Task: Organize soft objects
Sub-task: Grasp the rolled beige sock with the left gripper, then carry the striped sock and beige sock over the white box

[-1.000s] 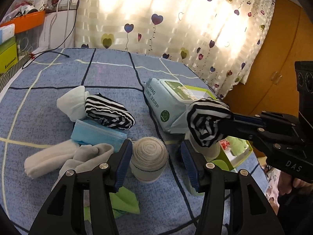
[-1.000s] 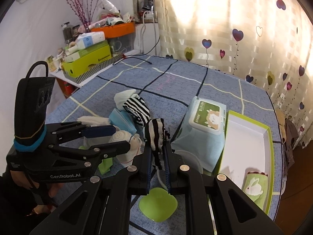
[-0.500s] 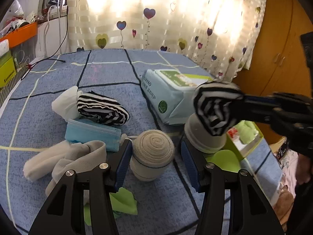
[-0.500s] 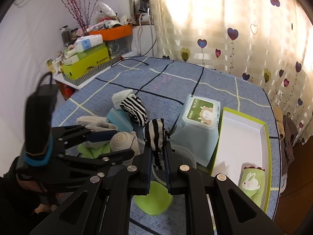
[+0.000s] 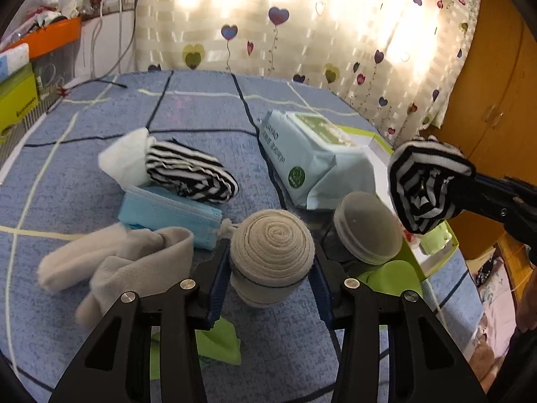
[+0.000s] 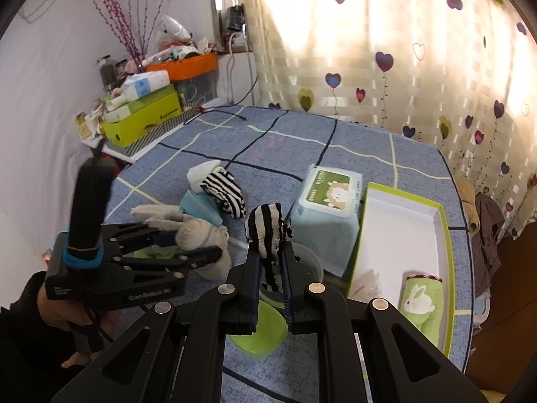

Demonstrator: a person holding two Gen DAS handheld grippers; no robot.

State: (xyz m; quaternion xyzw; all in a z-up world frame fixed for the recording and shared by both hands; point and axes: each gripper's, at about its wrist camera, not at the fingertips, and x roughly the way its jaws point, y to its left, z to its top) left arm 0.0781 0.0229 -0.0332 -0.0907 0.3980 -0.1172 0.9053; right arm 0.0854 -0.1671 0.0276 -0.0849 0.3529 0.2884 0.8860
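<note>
A rolled beige sock (image 5: 272,245) stands upright on the blue bedspread (image 5: 201,107). My left gripper (image 5: 270,262) straddles it and its jaws are closing, the pads close against the roll's sides without squeezing it. The same gripper (image 6: 198,241) shows at the left of the right wrist view. My right gripper (image 6: 271,258) is shut on a black-and-white striped sock roll (image 6: 265,231) and holds it in the air above a clear round tub (image 6: 308,262). In the left wrist view that striped roll (image 5: 426,188) hangs at the right.
A second striped sock (image 5: 191,171), a white sock (image 5: 124,158), a blue mask (image 5: 167,211) and grey socks (image 5: 117,262) lie at the left. A wipes pack (image 6: 325,208) sits beside a green-rimmed tray (image 6: 446,228) holding a green rabbit towel (image 6: 419,302). A green lid (image 6: 258,332) lies near.
My left jaws have narrowed around the beige roll and the gripper has come closer to it. The right gripper has carried the striped roll a little away to the right.
</note>
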